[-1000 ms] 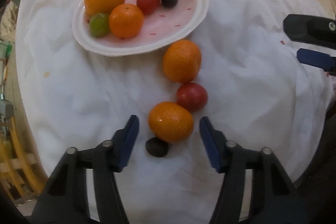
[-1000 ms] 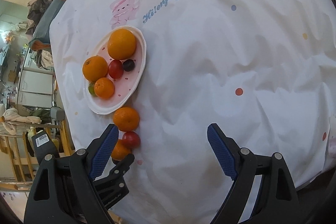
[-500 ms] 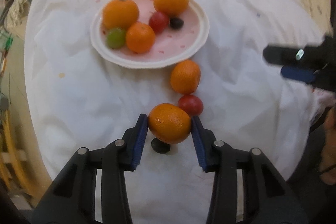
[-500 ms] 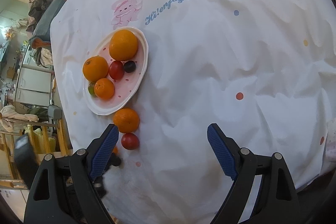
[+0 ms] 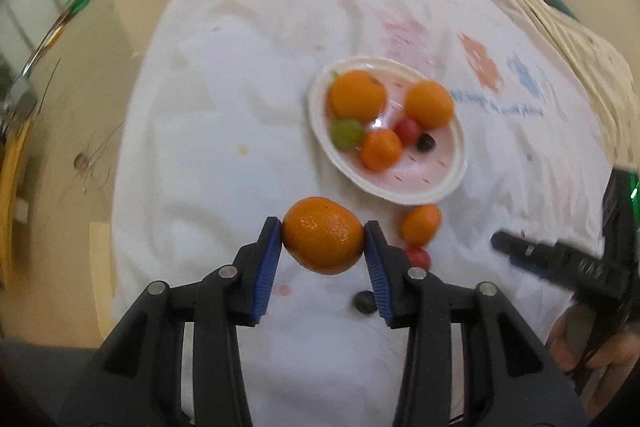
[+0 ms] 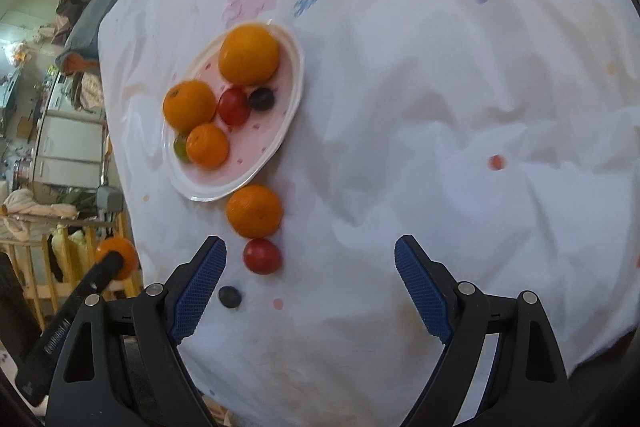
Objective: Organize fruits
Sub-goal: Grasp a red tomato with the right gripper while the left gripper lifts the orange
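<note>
My left gripper (image 5: pixel 323 239) is shut on an orange (image 5: pixel 323 235) and holds it well above the white tablecloth; it also shows in the right wrist view (image 6: pixel 116 257). A pink plate (image 5: pixel 436 189) holds three oranges, a red tomato, a green fruit and a dark grape; it also shows in the right wrist view (image 6: pixel 294 87). On the cloth near the plate lie an orange (image 6: pixel 255 211), a red tomato (image 6: pixel 262 255) and a dark grape (image 6: pixel 229 296). My right gripper (image 6: pixel 310 287) is open and empty, just right of these.
The table edge falls away on the left side (image 5: pixel 120 187). Wooden furniture (image 6: pixel 36 267) and household clutter stand beyond it. The cloth (image 6: pixel 460 107) spreads to the right of the plate with cartoon prints.
My left gripper has closed on the nearest orange and lifted it high off the cloth, away from the grape. My right gripper has moved closer to the loose fruit.
</note>
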Demonstrator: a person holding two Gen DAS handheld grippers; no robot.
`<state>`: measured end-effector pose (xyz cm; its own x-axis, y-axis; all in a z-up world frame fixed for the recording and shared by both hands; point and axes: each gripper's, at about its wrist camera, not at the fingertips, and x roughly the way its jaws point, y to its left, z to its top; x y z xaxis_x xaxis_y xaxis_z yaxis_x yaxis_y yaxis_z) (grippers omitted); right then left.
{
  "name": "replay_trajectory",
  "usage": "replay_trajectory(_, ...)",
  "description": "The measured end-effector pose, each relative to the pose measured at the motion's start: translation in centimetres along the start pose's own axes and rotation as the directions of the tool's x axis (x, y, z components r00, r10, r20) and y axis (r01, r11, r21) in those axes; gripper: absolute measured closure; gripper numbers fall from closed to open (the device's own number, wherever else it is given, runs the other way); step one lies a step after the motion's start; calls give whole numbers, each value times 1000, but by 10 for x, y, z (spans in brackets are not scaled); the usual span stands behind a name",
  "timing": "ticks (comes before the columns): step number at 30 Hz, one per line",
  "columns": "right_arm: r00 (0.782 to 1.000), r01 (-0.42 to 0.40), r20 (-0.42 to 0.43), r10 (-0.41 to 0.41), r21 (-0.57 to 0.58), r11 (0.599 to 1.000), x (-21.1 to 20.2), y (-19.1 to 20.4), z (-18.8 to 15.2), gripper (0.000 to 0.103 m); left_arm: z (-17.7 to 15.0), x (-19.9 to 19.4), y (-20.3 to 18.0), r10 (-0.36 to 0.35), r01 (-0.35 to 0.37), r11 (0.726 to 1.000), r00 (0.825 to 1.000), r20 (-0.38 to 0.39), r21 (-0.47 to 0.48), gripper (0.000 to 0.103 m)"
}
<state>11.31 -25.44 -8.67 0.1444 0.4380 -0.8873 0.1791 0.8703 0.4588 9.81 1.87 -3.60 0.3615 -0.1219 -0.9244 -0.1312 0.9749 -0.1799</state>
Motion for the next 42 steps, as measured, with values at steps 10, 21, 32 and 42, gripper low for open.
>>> replay_trajectory(10,986,-12,-167,-10,-129,992,61,42,-8,54,6,-1,18,-8,8,998,1000,-8,-56,66)
replay_trajectory(21,983,55,-161,-93,-225,973,72,52,-15,69,3,7,11,-21,20,999,999,-50,-28,65)
replay_trajectory(32,990,-1,-138,-32,-237,972,41,45,-21,69,-3,25,8,58,-58,998,997,-53,-9,66)
replay_trajectory(42,998,-40,-56,30,-184,982,-9,7,-16,69,-4,20,14,97,-96,995,995,25,-22,65)
